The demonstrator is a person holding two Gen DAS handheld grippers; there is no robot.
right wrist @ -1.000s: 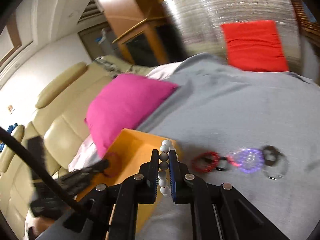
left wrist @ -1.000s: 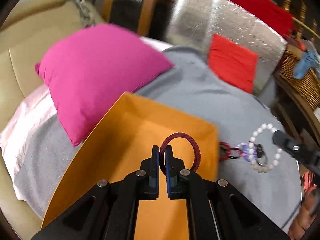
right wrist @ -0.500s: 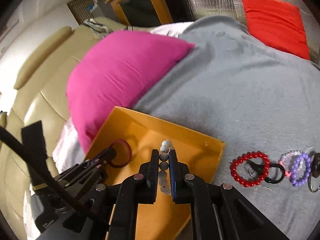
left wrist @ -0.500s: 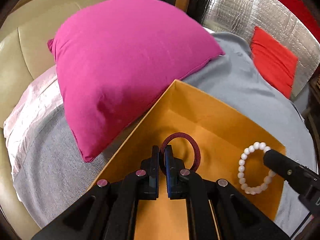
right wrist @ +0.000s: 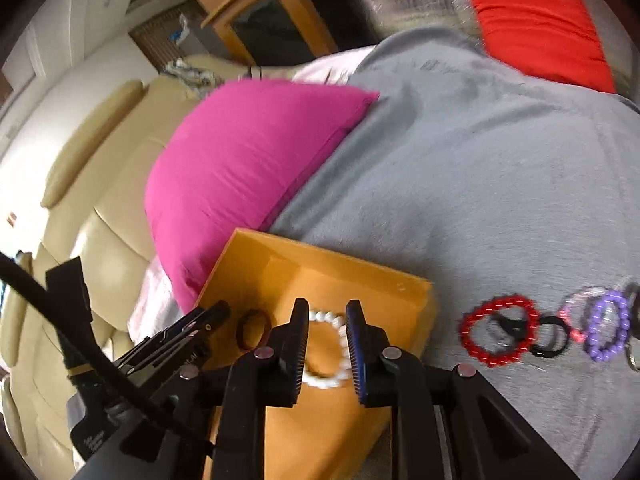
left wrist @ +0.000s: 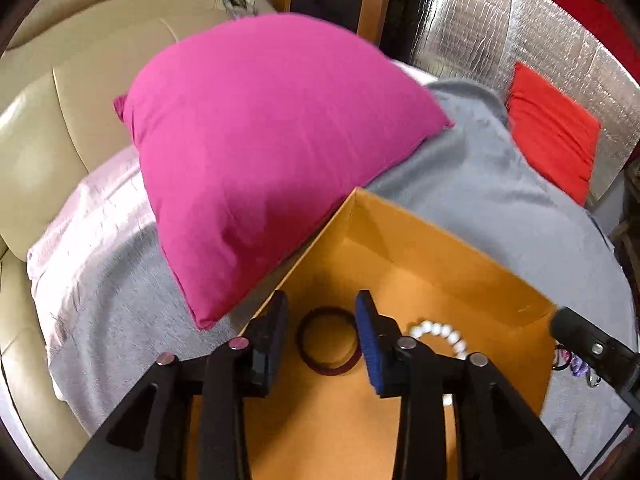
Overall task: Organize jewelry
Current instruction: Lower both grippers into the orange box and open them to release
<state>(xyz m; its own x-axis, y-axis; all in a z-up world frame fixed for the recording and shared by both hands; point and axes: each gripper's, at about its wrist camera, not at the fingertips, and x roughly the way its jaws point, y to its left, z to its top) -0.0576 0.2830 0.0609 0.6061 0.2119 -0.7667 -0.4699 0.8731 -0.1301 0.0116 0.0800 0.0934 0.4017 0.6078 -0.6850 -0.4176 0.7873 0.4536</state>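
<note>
Both the left gripper [left wrist: 322,334] and right gripper [right wrist: 327,344] gape over a maroon band [left wrist: 327,342] and white bead bracelet [right wrist: 326,350] lying in the orange box [right wrist: 360,280].

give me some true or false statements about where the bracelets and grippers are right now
1. The left gripper is open above the dark red bracelet. True.
2. The white bead bracelet lies on the grey blanket. False: it lies inside the orange box.
3. The right gripper is shut on the white bead bracelet. False: it is open, the bracelet lying below it.
4. The red bead bracelet and the purple bead bracelet are outside the box, on the blanket. True.
5. The pink pillow sits inside the box. False: it lies beside the box.
</note>
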